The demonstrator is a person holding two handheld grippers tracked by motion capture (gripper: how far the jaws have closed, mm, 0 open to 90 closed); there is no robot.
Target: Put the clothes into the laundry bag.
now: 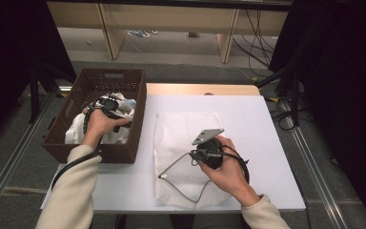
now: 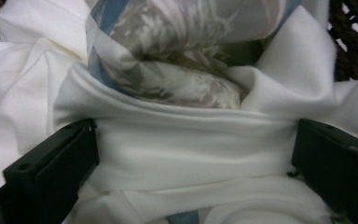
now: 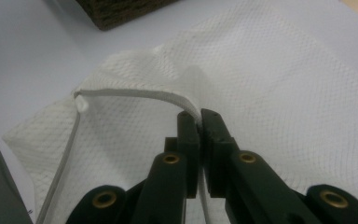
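Over on the left side of the desk (image 1: 267, 119) sits one dark wicker basket (image 1: 124, 81), and the left tongs (image 1: 108, 106) are down inside it. From the left gripper view the jaws stand wide apart with a thick fold of white cloth (image 2: 191, 144) bunched between them, not pinched yet as far as I can tell. Just past that fold lies a blue-grey printed piece (image 2: 177, 84), so I count at least two fabric items in the basket, though the pile is too tangled to be sure.

Moving right, one white mesh laundry bag (image 1: 183, 138) lies flat mid-desk, long axis running away from the person. The right tongs (image 1: 205, 151) are closed tight on its white edge band (image 3: 135, 93), lifting that rim a bit off the mesh, so the mouth looks like it's being held up.

My guess: the whole thing turns on the bag sitting to the right of the basket, so the cloth has to travel rightward from the left tongs toward that raised opening. The left hand (image 1: 100, 123) is clearly the nearer one for the grab.
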